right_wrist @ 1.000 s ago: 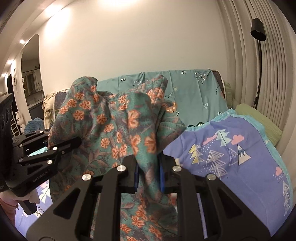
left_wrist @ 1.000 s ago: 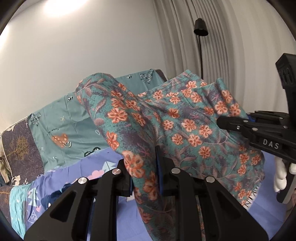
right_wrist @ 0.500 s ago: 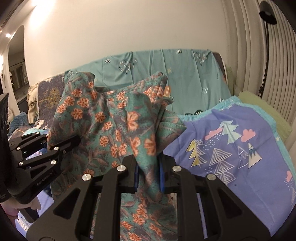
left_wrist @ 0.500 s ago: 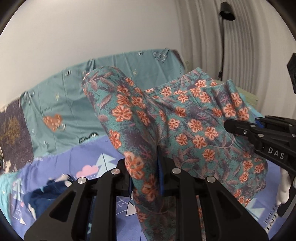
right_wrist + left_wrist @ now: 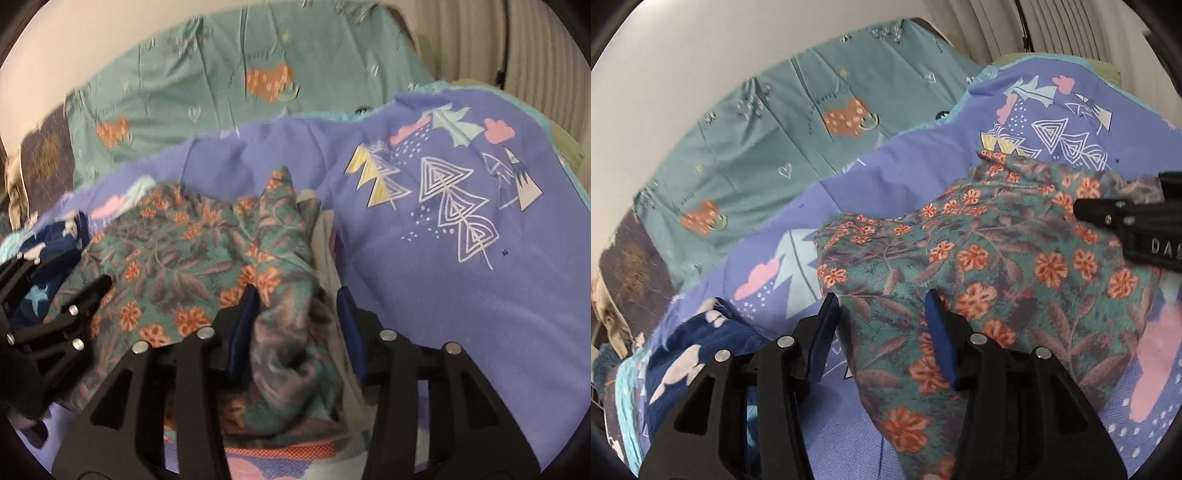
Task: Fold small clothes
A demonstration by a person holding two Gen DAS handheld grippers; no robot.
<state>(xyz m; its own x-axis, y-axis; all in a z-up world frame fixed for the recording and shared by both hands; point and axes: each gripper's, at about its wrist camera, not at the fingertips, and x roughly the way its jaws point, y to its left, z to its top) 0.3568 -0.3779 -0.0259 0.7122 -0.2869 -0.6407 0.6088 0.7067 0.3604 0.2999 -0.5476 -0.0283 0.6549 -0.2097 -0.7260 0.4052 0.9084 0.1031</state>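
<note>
- The floral garment [image 5: 979, 266] lies bunched on the purple sheet [image 5: 886, 173] of the bed, near its front edge, with folds standing up along its far side.
- Left gripper [image 5: 882, 321]: jaws are opening. Cloth lies between the blue pads [image 5: 940, 332], but they do not press on it; the garment is released.
- Right gripper [image 5: 295, 317]: jaws are opening likewise. A ridge of cloth sits between them, touching the left pad at most; no clamp is visible.
- Step in hand, as judged: lay the garment down and let go.
- To do it well: part the jaws fully before backing out, so no pad drags the cloth. Withdraw along the line of the fingers, not sideways. Check that the garment lies flat; the raised folds probably need smoothing before any fold is made.
- Risk: a pad catching the ridge on withdrawal would pull the garment out of shape.
- Change from one second ago: the garment hung in the air, clamped in both grippers; now it rests on the bed, and both sets of jaws stand apart.
- A navy cloth [image 5: 690, 350] lies just left of the garment; a teal sheet [image 5: 768, 140] covers the backrest behind.
</note>
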